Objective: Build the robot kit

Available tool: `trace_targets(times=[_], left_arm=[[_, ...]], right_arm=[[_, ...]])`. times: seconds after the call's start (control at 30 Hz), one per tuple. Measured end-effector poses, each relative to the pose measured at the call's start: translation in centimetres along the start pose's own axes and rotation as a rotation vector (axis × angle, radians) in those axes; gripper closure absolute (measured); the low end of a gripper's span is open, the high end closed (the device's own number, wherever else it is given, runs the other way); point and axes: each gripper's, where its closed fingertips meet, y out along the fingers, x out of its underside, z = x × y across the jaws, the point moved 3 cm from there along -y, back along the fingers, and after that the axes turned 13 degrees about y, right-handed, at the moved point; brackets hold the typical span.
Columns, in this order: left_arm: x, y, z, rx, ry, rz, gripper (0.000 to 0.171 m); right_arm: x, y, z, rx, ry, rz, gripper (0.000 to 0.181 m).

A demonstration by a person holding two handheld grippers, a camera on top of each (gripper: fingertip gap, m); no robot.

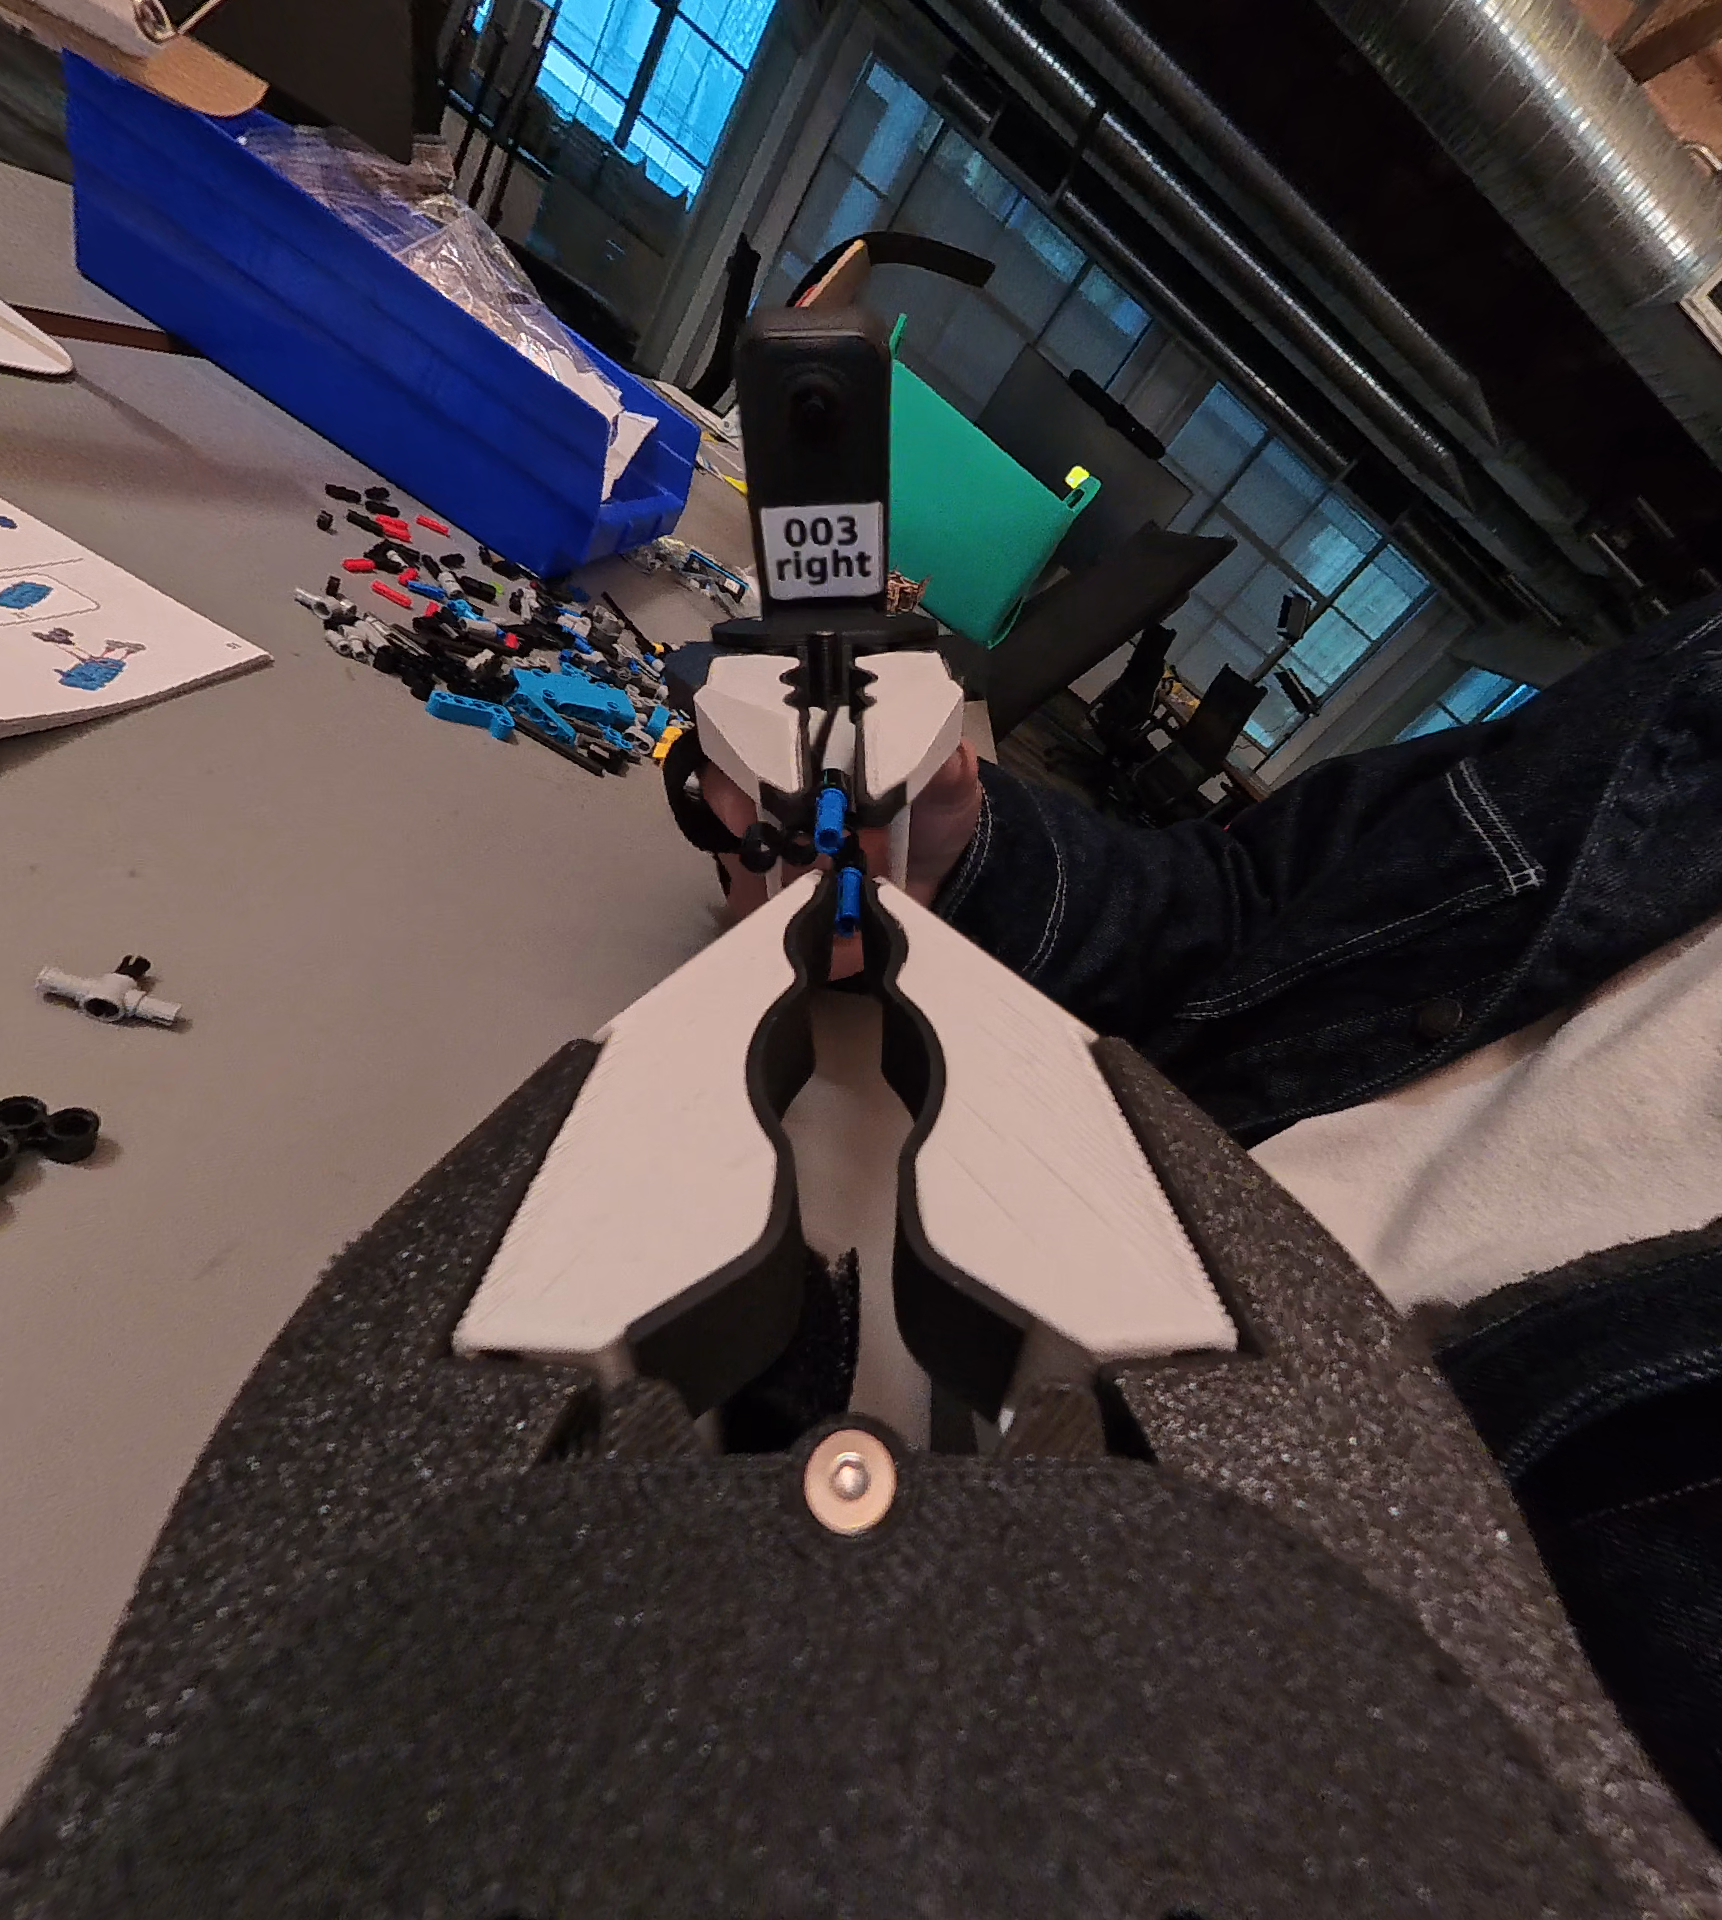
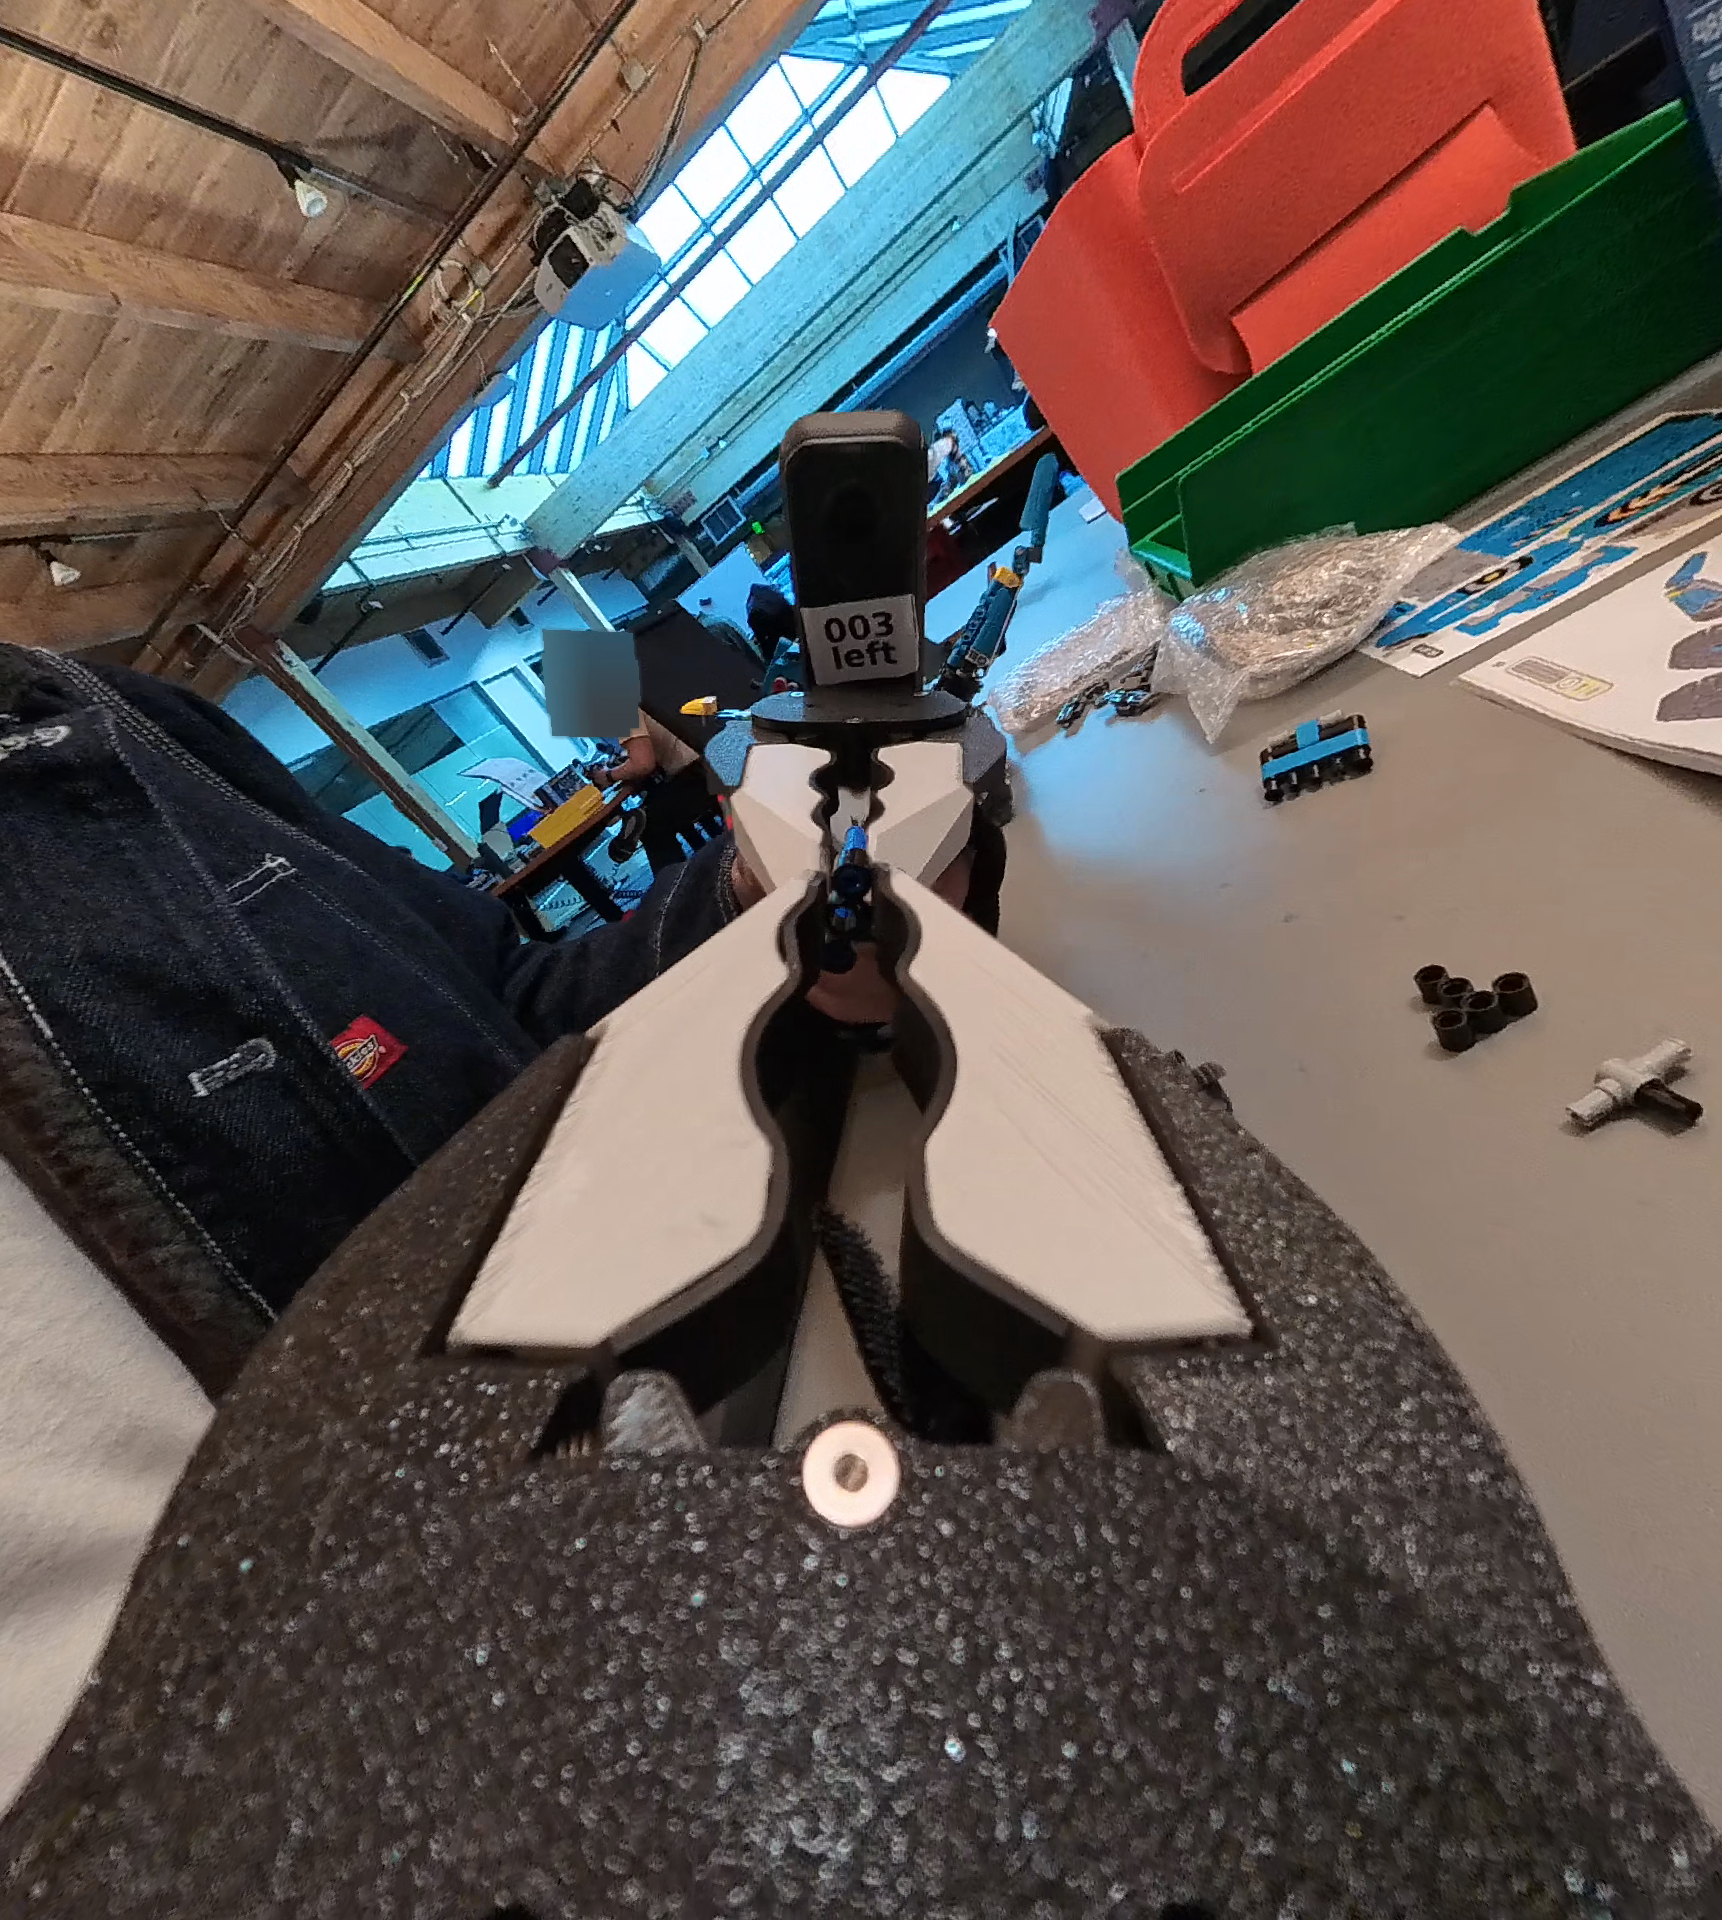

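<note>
Left hand-held gripper [image 1: 844, 902]: tips pinched nearly together on a blue pin [image 1: 848, 900]. Right hand-held gripper [image 2: 849, 896] meets it tip to tip, also closed on a small blue-and-black piece [image 2: 849, 883]; how the two pieces join is hard to make out. Beside the grippers on the grey tabletop [image 1: 337, 935]: black cross connector [image 1: 5, 1143], grey T-piece [image 1: 109, 994]. Beyond: loose parts pile [image 1: 493, 644], instruction booklet [image 1: 26, 623] cut off, blue bin [image 1: 348, 312].

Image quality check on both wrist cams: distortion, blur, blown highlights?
Left wrist view: heavy fisheye bend, steep tilt, windows tinted blue, table evenly lit, loose parts sharp. Right wrist view: same bend and tilt, skylight bright, booklet soft near the edge, black connector casts a faint shadow.
</note>
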Motion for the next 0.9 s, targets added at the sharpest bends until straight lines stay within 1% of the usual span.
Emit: trace_targets(times=[0.07,0.17,0.27,0.3,0.33,0.37,0.4,0.43,0.47,0.5,0.53,0.6,0.73,0.8,0.87,0.9], left_arm=[[0.0,-0.1,-0.1,0.000,0.001,0.000,0.168],[0.1,0.0,0.1,0.003,0.011,-0.004,0.168],[0.1,-0.4,-0.4,-0.047,0.057,-0.024,0.167],[0.1,-0.9,-0.9,-0.091,0.095,-0.043,0.160],[0.1,-1.7,-1.7,-0.155,0.141,-0.077,0.139],[0.6,-2.7,-2.6,-0.221,0.203,-0.151,0.126],[1.7,-3.5,-3.5,-0.268,0.281,-0.271,0.117],[3.0,-4.4,-4.3,-0.294,0.355,-0.406,0.116],[4.2,-5.0,-4.9,-0.304,0.409,-0.513,0.113],[5.1,-5.3,-5.3,-0.286,0.436,-0.586,0.108],[5.7,-5.4,-5.5,-0.255,0.447,-0.638,0.108],[6.3,-5.2,-5.8,-0.192,0.479,-0.689,0.109],[8.3,-4.2,-7.0,-0.122,0.502,-0.811,0.114],[8.2,-3.3,-6.7,-0.085,0.515,-0.775,0.128],[8.4,-2.9,-6.7,-0.080,0.539,-0.782,0.141],[8.4,-2.7,-6.6,-0.086,0.552,-0.776,0.142]], right_arm=[[0.0,0.1,-0.1,-0.020,0.037,0.006,0.171],[0.0,0.0,0.0,-0.045,0.102,-0.003,0.174],[0.2,-0.1,0.6,0.005,0.096,-0.011,0.175],[0.2,-0.2,1.0,0.028,0.096,-0.009,0.175],[0.2,-0.4,1.5,0.067,0.089,-0.009,0.175],[0.2,-0.7,2.1,0.122,0.072,-0.017,0.175],[0.4,-0.9,2.7,0.172,0.060,-0.036,0.175],[0.8,-1.0,3.3,0.211,0.070,-0.057,0.174],[1.2,-1.0,3.9,0.247,0.098,-0.077,0.174],[1.8,-0.9,4.5,0.279,0.145,-0.099,0.175],[2.4,-0.8,5.1,0.310,0.190,-0.115,0.174],[3.4,-0.6,5.8,0.358,0.247,-0.140,0.174],[4.4,-0.1,6.7,0.436,0.286,-0.161,0.174],[4.5,-0.2,7.3,0.487,0.310,-0.155,0.174],[4.6,-0.4,7.8,0.519,0.314,-0.169,0.174],[4.6,-0.5,8.0,0.531,0.314,-0.170,0.174]])
